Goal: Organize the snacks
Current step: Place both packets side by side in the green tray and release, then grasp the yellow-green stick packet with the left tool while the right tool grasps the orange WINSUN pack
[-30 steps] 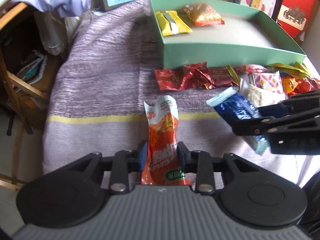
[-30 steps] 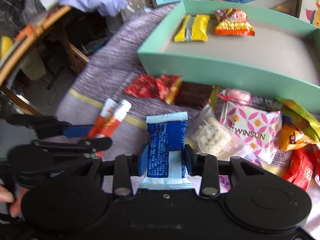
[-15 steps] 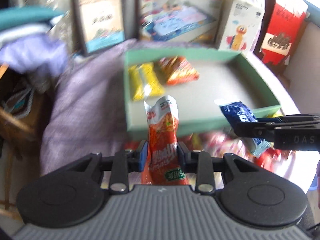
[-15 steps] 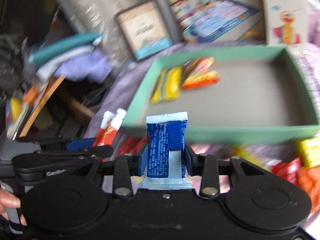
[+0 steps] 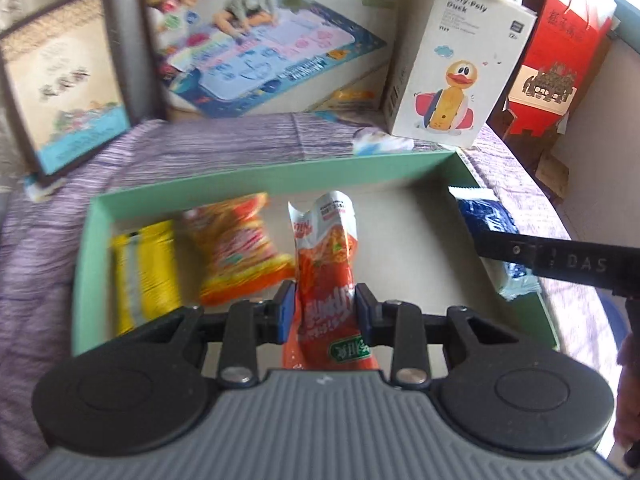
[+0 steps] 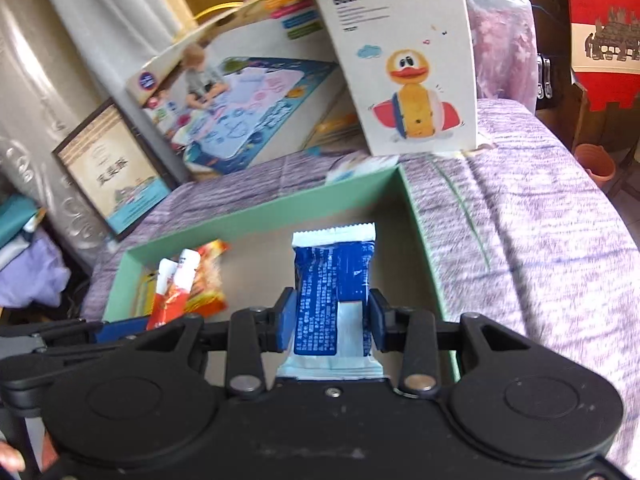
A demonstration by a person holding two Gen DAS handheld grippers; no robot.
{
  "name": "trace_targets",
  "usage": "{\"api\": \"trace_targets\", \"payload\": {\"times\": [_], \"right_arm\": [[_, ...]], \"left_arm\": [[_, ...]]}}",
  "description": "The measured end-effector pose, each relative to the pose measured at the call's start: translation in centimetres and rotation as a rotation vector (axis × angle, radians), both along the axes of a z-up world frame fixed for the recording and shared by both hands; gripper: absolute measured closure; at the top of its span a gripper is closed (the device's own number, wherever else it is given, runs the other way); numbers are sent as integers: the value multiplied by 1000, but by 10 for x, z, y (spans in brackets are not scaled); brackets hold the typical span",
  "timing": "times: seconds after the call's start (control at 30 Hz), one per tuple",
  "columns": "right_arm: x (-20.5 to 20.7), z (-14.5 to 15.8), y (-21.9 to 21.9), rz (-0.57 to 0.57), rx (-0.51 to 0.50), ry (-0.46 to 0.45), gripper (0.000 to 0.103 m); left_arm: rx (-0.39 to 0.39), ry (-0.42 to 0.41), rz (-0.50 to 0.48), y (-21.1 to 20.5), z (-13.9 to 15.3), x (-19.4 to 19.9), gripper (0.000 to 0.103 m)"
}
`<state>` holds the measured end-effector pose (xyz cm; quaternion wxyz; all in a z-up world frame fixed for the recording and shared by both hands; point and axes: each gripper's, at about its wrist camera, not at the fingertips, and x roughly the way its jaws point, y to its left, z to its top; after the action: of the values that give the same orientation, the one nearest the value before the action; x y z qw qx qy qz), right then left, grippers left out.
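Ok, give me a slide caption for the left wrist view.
Left gripper holds an orange packet above the green tray; right gripper brings a blue packet.

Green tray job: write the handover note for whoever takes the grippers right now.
Left gripper: shut on the orange-red sachet, above the green tray.
Right gripper: shut on the blue packet, also over the tray.
Done: a yellow bar and an orange snack bag lie in the tray's left end.
Left: release both packets into the tray's bare floor. Any snacks outside the tray are out of view.
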<state>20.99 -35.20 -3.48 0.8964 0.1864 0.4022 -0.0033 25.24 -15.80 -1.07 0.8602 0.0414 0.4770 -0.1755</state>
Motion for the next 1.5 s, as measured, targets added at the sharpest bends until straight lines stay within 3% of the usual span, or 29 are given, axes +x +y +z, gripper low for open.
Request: {"api": "trace_targets", "payload": {"times": [0.27,0.37,0.4,0.43,0.5,0.63,0.8,1.2,1.5], "right_arm": [[40,-18,-10,21,-3,19,66],[47,-22,-15,22,1,12,64],[47,-21,-16,20,12,8,59],[46,-21,-18,16,30,6,41],[41,-16,-20,16,70,-18,23],[26,-6,-21,10,88,-39,1],[3,5,-24,-7,119,-46,0],[-94,19,-31,-20,134,-53,0],[-146,4,-42,-40,149,-23,0]], "left_arm": [[-12,38,-8,-39,-26,39,72],[-13,36,-12,-50,-31,46,64],[-7,30,-5,-52,-32,47,54],[1,21,3,-53,-32,47,37],[11,2,8,-53,-31,43,22],[23,-1,5,-48,-24,32,11],[31,-22,-6,-38,-11,8,2],[38,-47,-60,-20,9,-76,2],[66,-35,-116,-20,-2,-132,2]]}}
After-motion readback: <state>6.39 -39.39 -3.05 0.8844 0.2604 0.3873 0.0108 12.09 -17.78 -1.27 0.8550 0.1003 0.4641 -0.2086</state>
